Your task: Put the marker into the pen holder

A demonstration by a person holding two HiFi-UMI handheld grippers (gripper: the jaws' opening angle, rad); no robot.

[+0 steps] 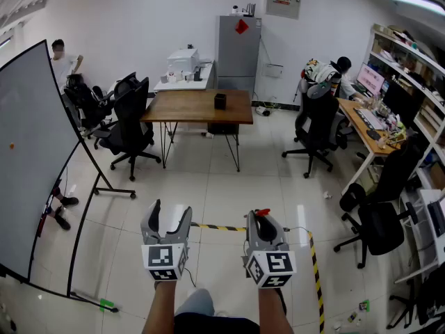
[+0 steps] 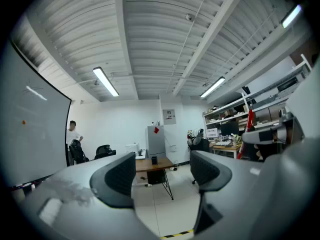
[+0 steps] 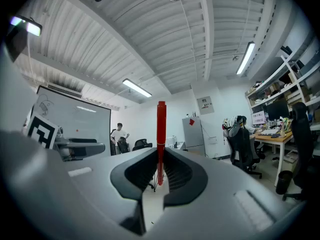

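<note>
A small black pen holder stands on the wooden table across the room, far from both grippers; the left gripper view also shows the pen holder. My right gripper is shut on a red marker, which stands upright between its jaws and rises well above them. In the head view only the marker's red end shows. My left gripper is open with nothing between its fingers. Both are held low over the floor, side by side.
A large whiteboard on a stand fills the left. Black office chairs sit by the table and near the desk at right. Yellow-black tape crosses the floor. One person stands at far left, another sits at right.
</note>
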